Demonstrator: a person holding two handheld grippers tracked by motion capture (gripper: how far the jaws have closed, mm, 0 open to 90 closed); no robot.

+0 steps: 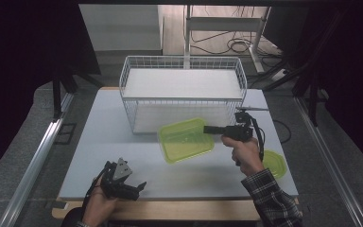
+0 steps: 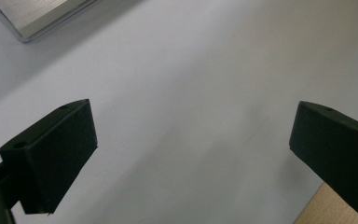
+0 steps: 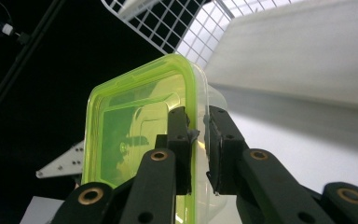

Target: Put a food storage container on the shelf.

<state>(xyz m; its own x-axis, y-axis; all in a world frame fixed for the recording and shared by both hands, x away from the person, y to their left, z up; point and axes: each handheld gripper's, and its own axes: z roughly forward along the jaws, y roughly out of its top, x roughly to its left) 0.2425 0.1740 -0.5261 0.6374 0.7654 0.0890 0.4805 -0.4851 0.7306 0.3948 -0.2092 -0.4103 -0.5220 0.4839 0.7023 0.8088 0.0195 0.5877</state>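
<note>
Right gripper [image 1: 211, 129] clamped on the rim of a translucent lime-green rectangular plastic container [image 1: 185, 140], one jaw inside the wall, the other outside, pads pressed tight on the thin edge [image 3: 196, 133]. Container has rounded corners, a raised lip and a clear, glossy body; looks empty, though glare on the base makes that hard to confirm. It sits lifted off the pale grey table top [image 1: 123, 142], tilted, in front of the white wire basket [image 1: 182, 92] and just beside its front wall. A matching green lid [image 1: 275, 163] lies flat near the table's right edge, behind the right hand [image 1: 243, 151]. Left gripper [image 1: 139, 187] rests low at the front left of the table, jaws spread wide apart, nothing between them; in the left gripper view bare table shows between the two black pads [image 2: 60, 154].
</note>
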